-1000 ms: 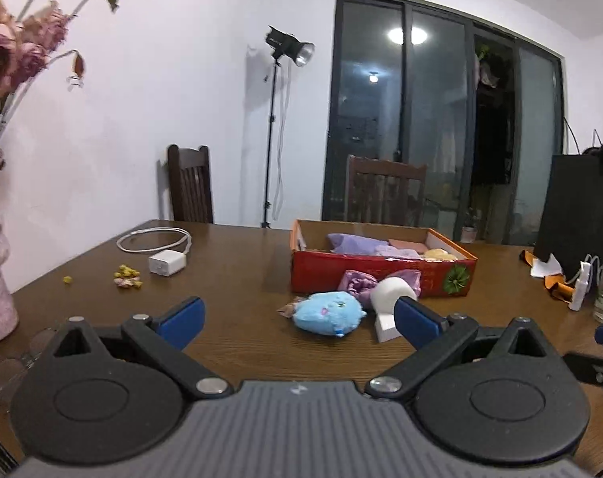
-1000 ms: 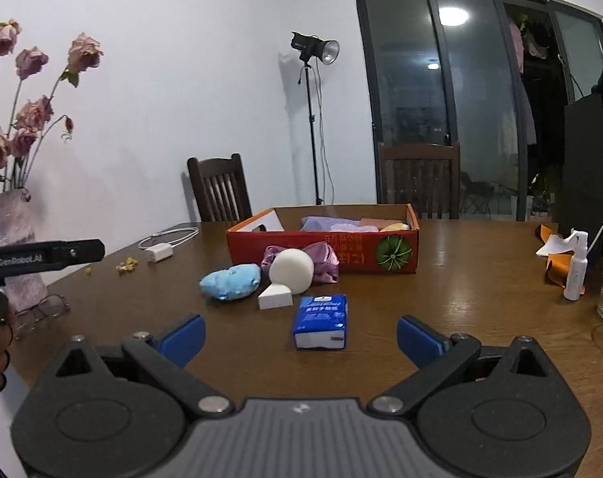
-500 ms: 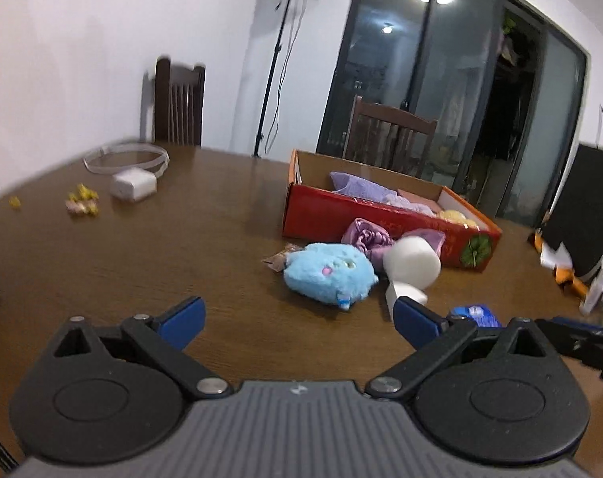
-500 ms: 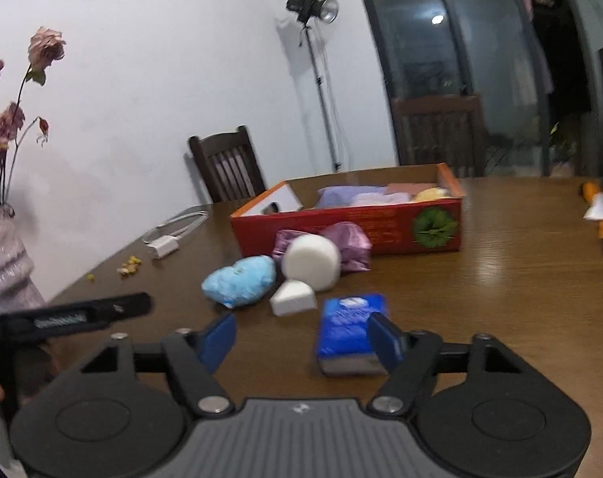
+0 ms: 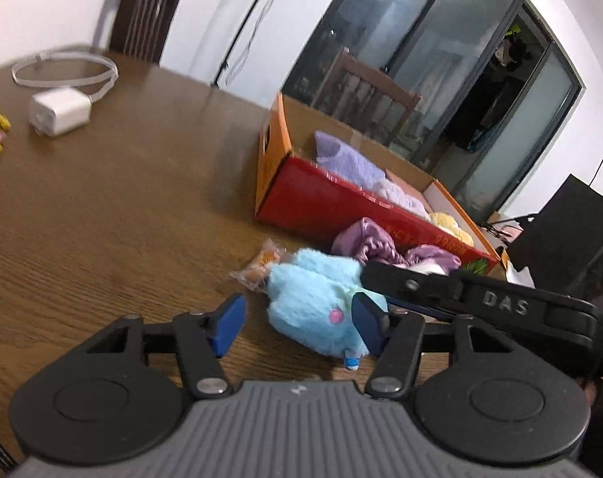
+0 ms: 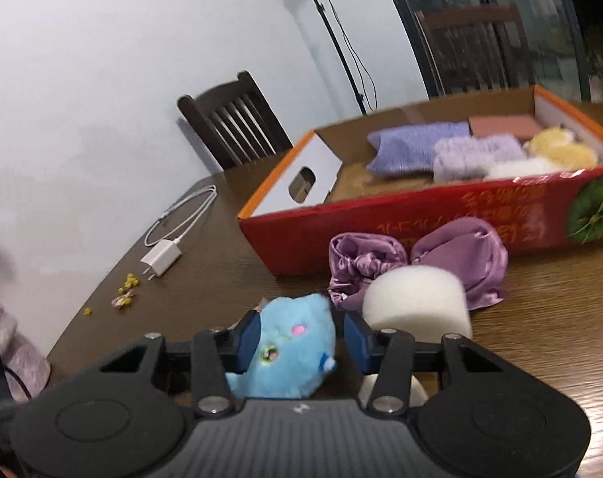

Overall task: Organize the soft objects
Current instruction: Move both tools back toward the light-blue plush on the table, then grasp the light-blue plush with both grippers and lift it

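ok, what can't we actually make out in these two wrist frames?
- Blue plush: right wrist view, underside hidden behind the right gripper, whose jaws are closing around it; pad contact unclear.
- White foam cylinder: left wrist view, almost wholly hidden by the right gripper's arm.
- Red box lettering: motion-blurred, unreadable.
- Snack packet: left wrist view, blurred, partly behind the plush.
- Left gripper: closing, left pad clear of plush.
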`<state>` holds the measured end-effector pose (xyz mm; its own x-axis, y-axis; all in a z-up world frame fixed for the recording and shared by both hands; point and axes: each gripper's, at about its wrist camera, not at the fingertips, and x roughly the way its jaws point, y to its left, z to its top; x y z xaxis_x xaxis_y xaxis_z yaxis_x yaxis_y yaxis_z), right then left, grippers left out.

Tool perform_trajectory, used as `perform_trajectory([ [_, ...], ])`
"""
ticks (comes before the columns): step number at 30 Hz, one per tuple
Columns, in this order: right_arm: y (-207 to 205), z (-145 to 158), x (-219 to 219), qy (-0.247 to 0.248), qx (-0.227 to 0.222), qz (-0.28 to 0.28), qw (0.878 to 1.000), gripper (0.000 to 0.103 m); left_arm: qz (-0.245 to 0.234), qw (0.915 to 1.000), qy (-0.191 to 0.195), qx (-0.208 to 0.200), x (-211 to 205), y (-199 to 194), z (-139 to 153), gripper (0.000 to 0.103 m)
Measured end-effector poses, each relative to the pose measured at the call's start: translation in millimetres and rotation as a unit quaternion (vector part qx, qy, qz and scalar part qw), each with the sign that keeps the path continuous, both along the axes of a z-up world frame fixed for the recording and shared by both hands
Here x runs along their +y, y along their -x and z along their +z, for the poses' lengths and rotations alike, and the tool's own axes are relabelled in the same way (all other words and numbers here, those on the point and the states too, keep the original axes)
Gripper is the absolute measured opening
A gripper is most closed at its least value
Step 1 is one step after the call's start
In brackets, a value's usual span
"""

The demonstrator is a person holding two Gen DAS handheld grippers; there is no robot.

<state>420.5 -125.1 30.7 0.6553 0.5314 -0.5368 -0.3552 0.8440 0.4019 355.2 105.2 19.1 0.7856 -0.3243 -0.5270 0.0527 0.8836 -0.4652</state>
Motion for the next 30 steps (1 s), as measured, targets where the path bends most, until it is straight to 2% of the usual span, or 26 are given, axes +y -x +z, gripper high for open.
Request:
perform_trajectory([
  [4, -9.9, -10.9, 6.4, -0.007, 0.02, 0.005, 1.0, 0.046, -0.017, 0.9993, 0.028, 0.016, 0.9, -4.7, -8.6, 0.052],
  [6, -14.8, -16.7, 7.4, -0.017, 0.033, 0.009, 0.999, 0.045, -0.028, 0.9982, 0.05, 0.015, 2.9, -5.8, -11.3, 0.044],
  [8, -14.4, -17.2, 6.3, -0.027, 0.037, 0.009, 0.999, 0.04, -0.024, 0.998, 0.056, 0.017, 3.1, -1.7, -9.2, 0.044],
  [11, 1.0, -6.6, -3.1, -0.049, 0.025, 0.018, 0.998, 0.037, -0.032, 0.9969, 0.071, -0.012, 2.9, 19.6, 4.4, 0.044],
  [14, 34.8, 10.2, -22.2, -0.072, 0.005, 0.025, 0.997, 0.036, -0.05, 0.9939, 0.096, -0.019, -2.3, 46.1, 15.6, 0.044],
  [17, 80.3, 14.9, -44.5, -0.075, 0.001, 0.022, 0.997, 0.036, -0.078, 0.9919, 0.099, -0.012, -14.6, 73.3, 16.5, 0.044],
  [21, 132.8, -2.1, -71.9, -0.076, 0.034, 0.004, 0.997, 0.036, -0.108, 0.9903, 0.087, 0.01, -36.2, 95.5, 1.1, 0.044],
  [23, 151.3, -11.2, -81.9, -0.077, 0.05, -0.008, 0.996, 0.035, -0.1, 0.9914, 0.082, 0.024, -42.6, 102.6, -7.6, 0.044],
  [26, 172.5, -14.7, -87.9, -0.078, 0.058, 0.007, 0.995, 0.037, -0.069, 0.9966, 0.043, 0.016, -40.9, 111.4, -7.8, 0.046],
  [30, 196.2, -4.2, -99.3, -0.063, 0.021, 0.013, 0.998, 0.047, -0.043, 0.9972, 0.061, 0.006, -17.7, 128.3, -4.1, 0.053],
])
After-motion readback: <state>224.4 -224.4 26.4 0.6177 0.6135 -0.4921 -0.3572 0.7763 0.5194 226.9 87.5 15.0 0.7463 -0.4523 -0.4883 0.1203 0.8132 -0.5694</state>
